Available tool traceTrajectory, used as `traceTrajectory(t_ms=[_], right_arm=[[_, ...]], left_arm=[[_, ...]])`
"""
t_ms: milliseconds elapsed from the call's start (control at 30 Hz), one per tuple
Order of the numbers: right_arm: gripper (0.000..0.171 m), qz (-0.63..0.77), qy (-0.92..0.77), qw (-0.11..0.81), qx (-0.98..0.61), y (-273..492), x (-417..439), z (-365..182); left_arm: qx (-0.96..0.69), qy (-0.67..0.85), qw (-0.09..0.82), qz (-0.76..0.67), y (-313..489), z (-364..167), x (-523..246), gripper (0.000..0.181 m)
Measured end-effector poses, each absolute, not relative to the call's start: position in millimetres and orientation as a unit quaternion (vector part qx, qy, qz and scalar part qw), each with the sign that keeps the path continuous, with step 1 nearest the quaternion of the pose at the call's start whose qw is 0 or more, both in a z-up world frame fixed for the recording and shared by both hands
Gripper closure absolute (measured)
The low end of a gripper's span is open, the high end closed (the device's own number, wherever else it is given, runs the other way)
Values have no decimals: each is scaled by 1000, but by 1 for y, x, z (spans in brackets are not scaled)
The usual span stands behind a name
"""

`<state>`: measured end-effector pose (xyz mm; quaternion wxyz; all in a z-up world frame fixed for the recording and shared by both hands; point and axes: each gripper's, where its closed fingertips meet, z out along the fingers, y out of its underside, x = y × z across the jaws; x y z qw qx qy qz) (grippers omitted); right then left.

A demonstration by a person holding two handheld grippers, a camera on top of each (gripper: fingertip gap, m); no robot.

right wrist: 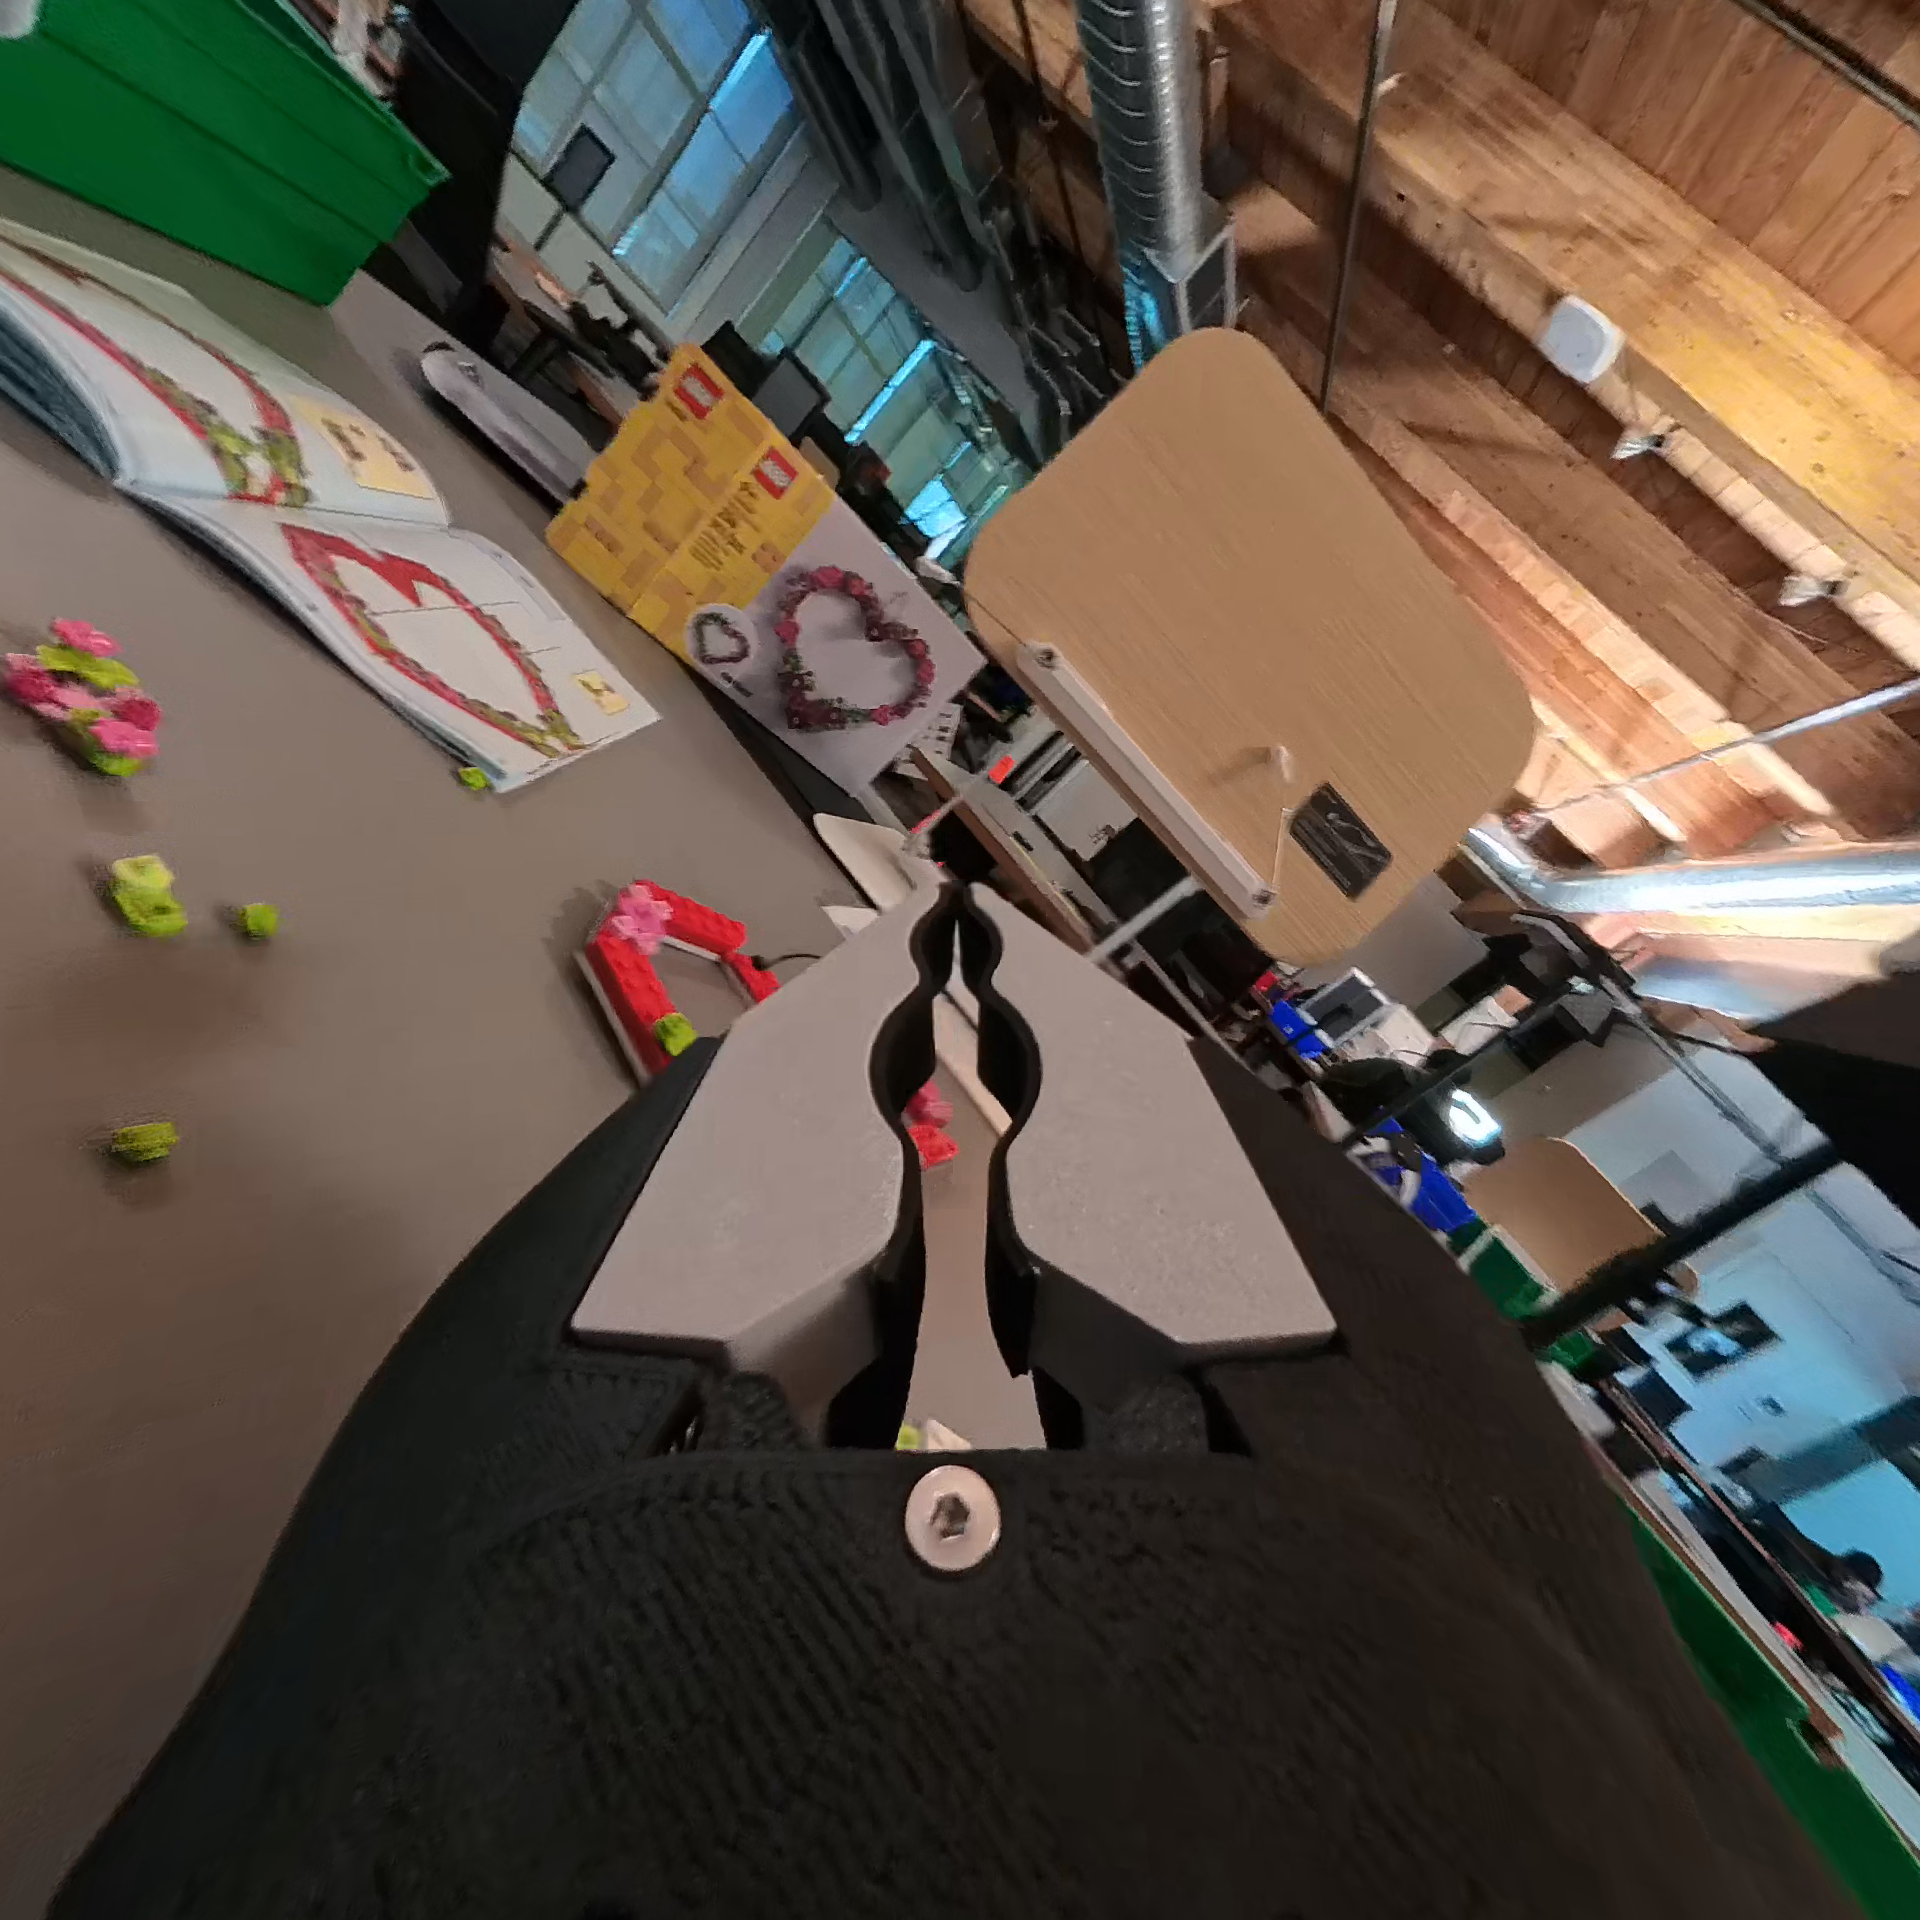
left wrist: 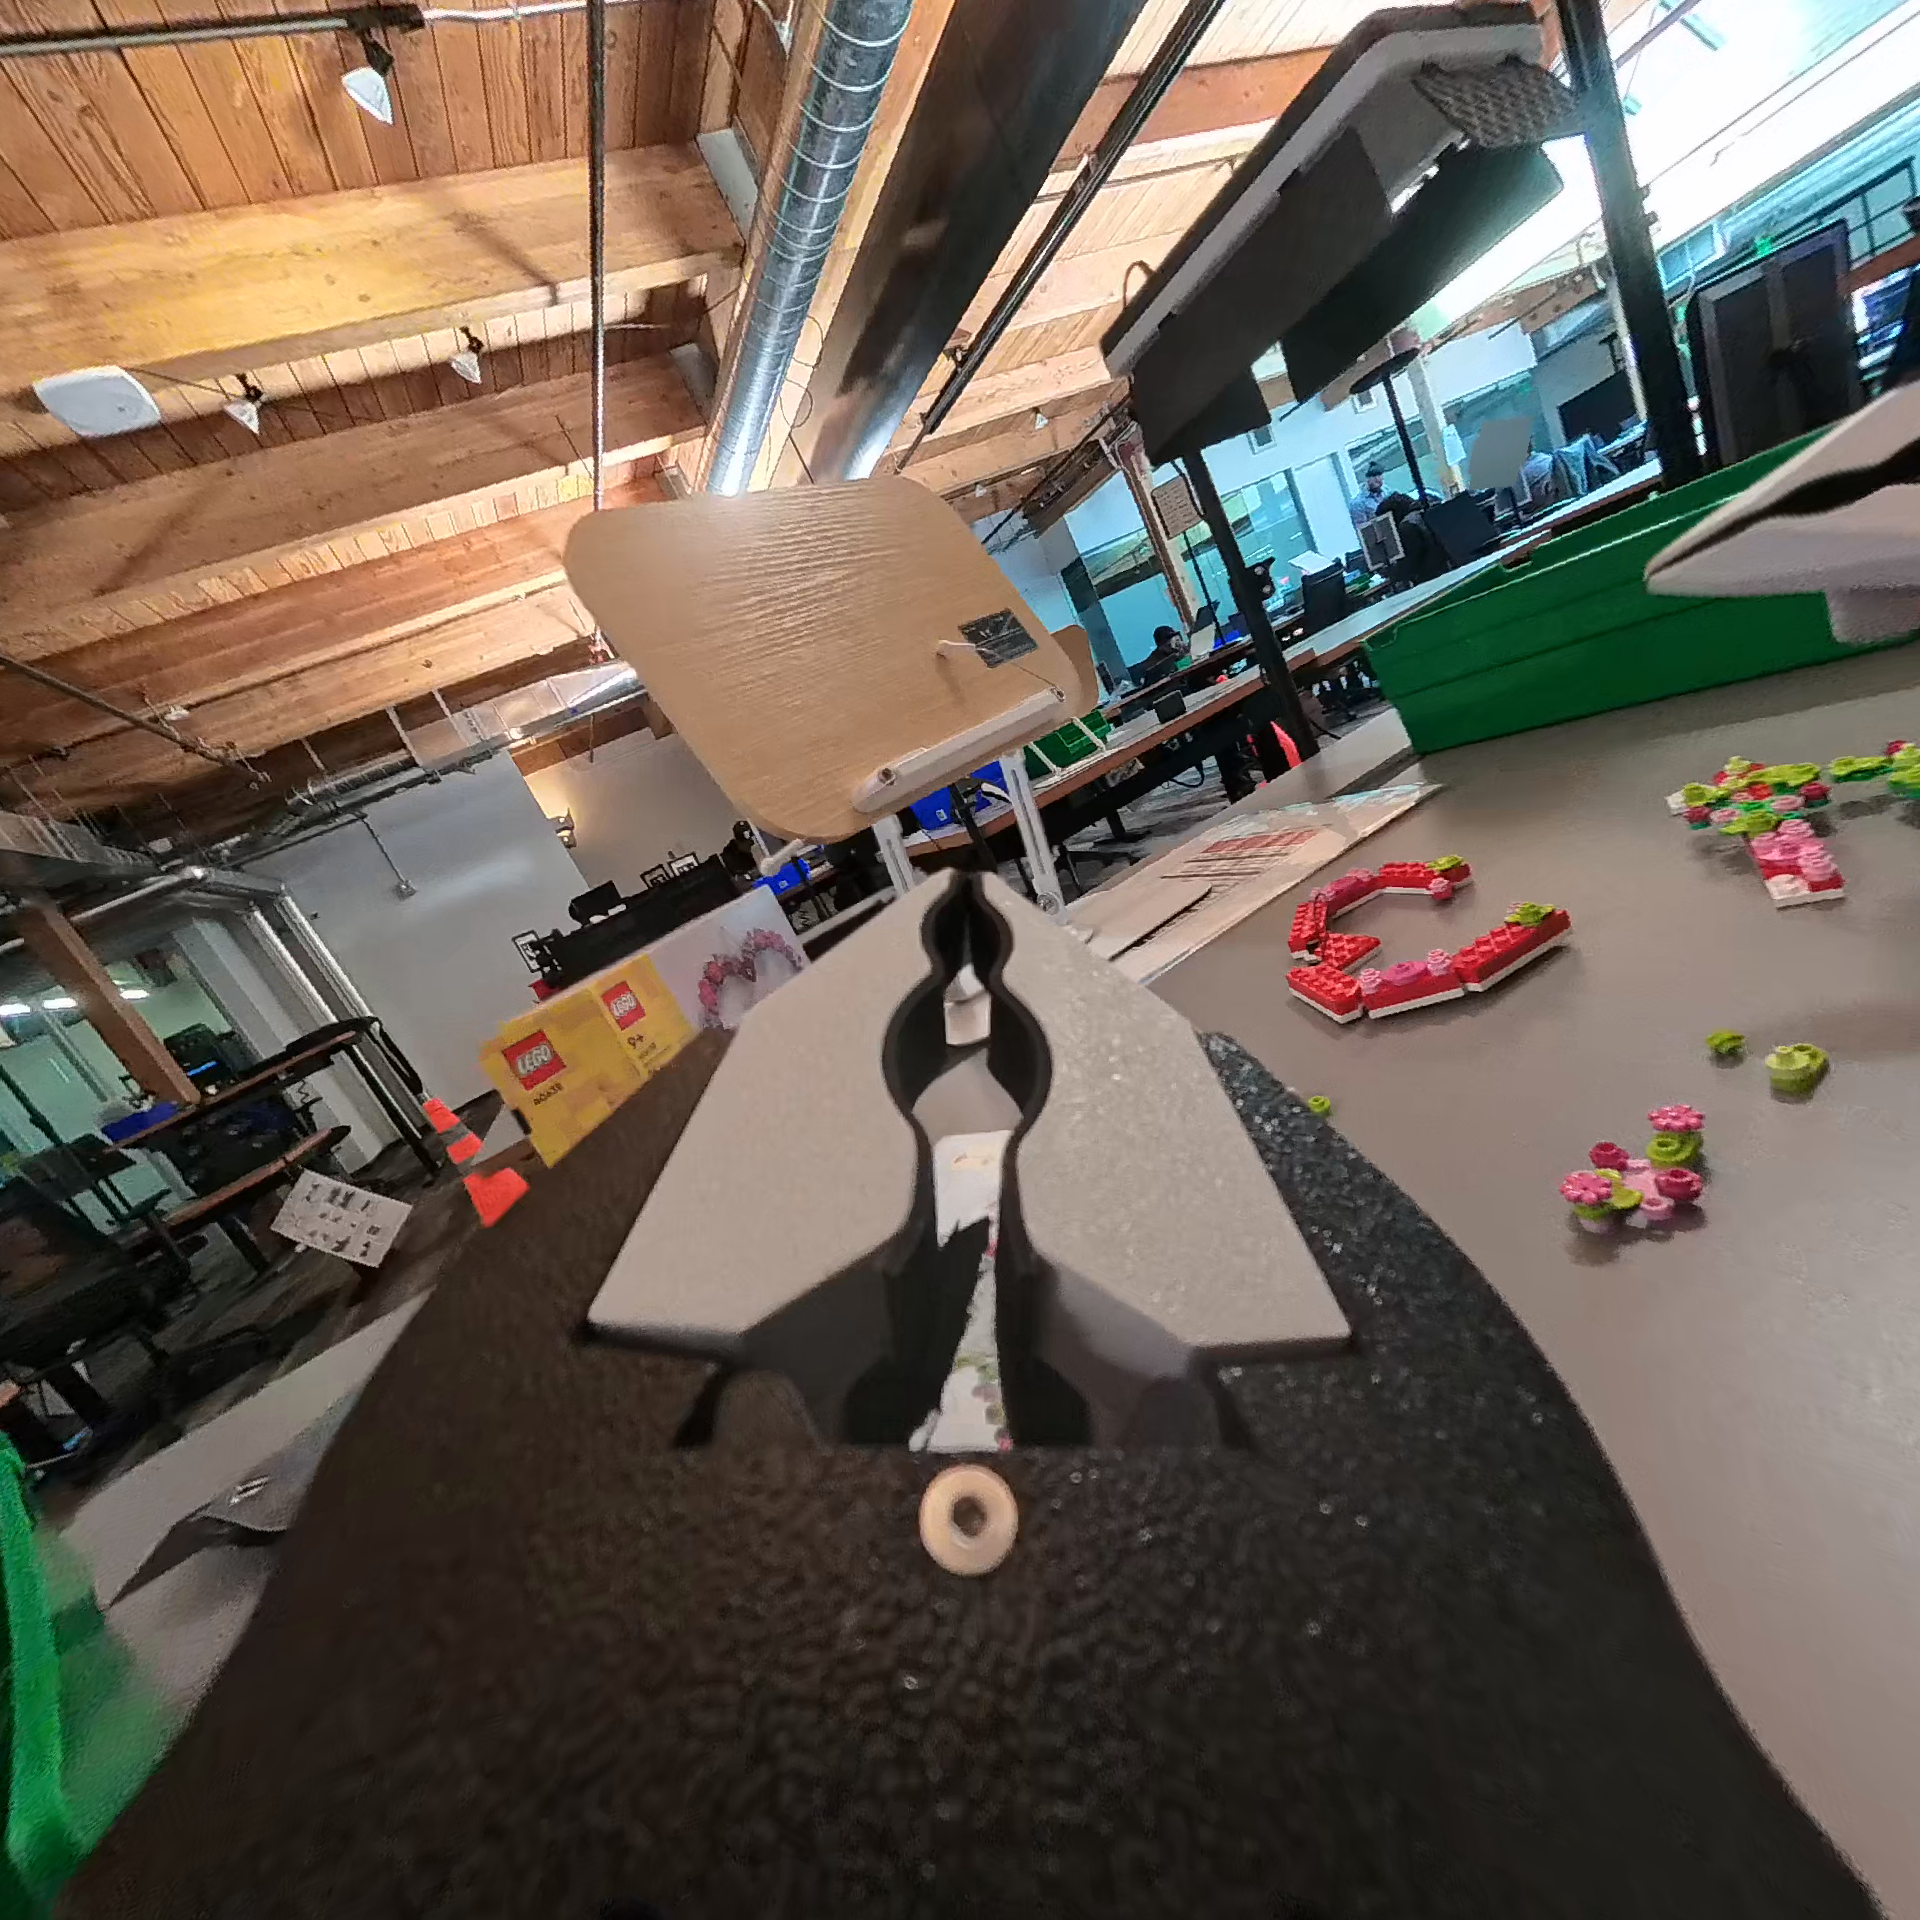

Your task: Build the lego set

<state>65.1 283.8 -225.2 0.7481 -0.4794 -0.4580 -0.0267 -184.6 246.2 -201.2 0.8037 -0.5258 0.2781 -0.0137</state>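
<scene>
My left gripper (left wrist: 966, 885) is shut with nothing between its pads, raised above the grey table (left wrist: 1558, 1351) and tilted up. A partly built red lego arc (left wrist: 1423, 951) with pink and lime bits lies to its right, a pink and lime assembly (left wrist: 1766, 821) farther off, and loose flower pieces (left wrist: 1636, 1184) nearer. My right gripper (right wrist: 958, 891) is also shut on nothing, above the table. The red arc (right wrist: 665, 966) lies just left of its fingers. The right gripper also shows in the left wrist view (left wrist: 1808, 540) at the upper right.
An open instruction booklet (right wrist: 312, 540), a yellow lego box (right wrist: 707, 499) and a green bin (right wrist: 187, 135) stand at the table's far side. A tilted wooden stand (left wrist: 821, 655) rises ahead. Lime pieces (right wrist: 145, 894) and a flower cluster (right wrist: 88, 696) lie scattered. The left gripper's tips are roughly 25 centimetres from the right gripper's.
</scene>
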Motion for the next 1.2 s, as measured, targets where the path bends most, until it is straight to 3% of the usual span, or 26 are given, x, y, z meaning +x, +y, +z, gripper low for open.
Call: traceTrajectory(t_ms=[233, 433, 967, 1200], right_arm=[[171, 96, -550, 664, -498, 263, 27, -251], [160, 282, -646, 473, -529, 219, -15, -279], [145, 328, -698, 279, -572, 217, -68, -321], [144, 326, -716, 243, -568, 215, -73, -337]], left_arm=[[-527, 266, 806, -39, 244, -197, -185, 181], [-532, 264, 804, -34, 247, -200, -187, 181], [-532, 221, 817, -5, 251, -193, -213, 181], [-537, 222, 814, -3, 254, -196, -214, 181]])
